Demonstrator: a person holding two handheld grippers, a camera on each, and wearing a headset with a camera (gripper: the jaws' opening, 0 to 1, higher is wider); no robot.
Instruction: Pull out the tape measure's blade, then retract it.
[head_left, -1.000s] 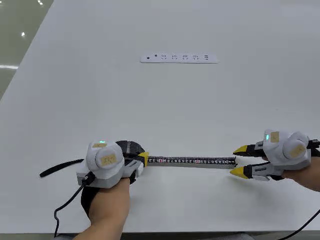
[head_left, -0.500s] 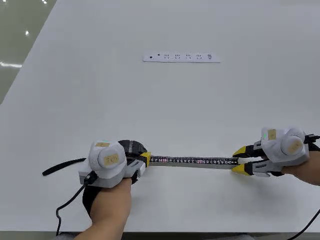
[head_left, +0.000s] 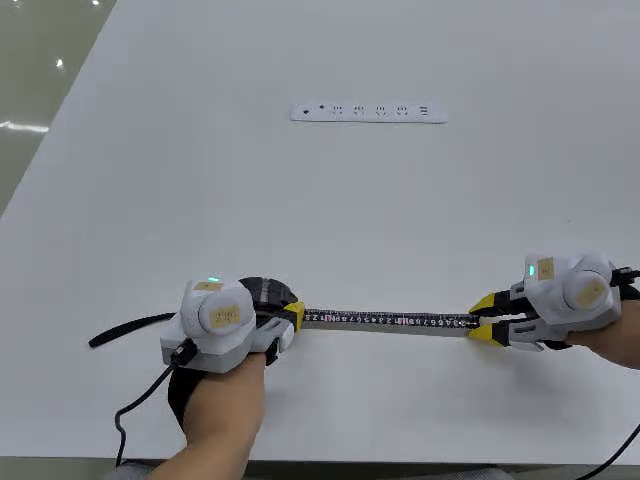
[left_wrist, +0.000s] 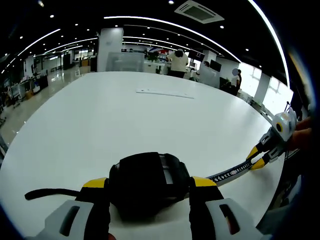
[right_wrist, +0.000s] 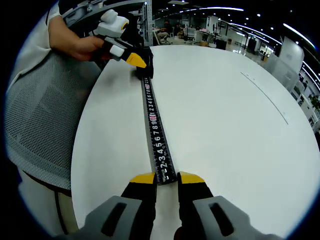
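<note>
L hand-held gripper (head_left: 288, 322) grips tape measure (head_left: 262, 294); R (head_left: 484, 318) pinches blade (head_left: 385, 321) tip.

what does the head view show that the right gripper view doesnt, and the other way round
Head view: the black strap lying left of the tape measure case, and the right gripper's white body. Right gripper view: legible numerals on the blade, a mesh-clad torso, an office behind. Both: the left gripper clamping the case, the blade stretched across the white table.
</note>
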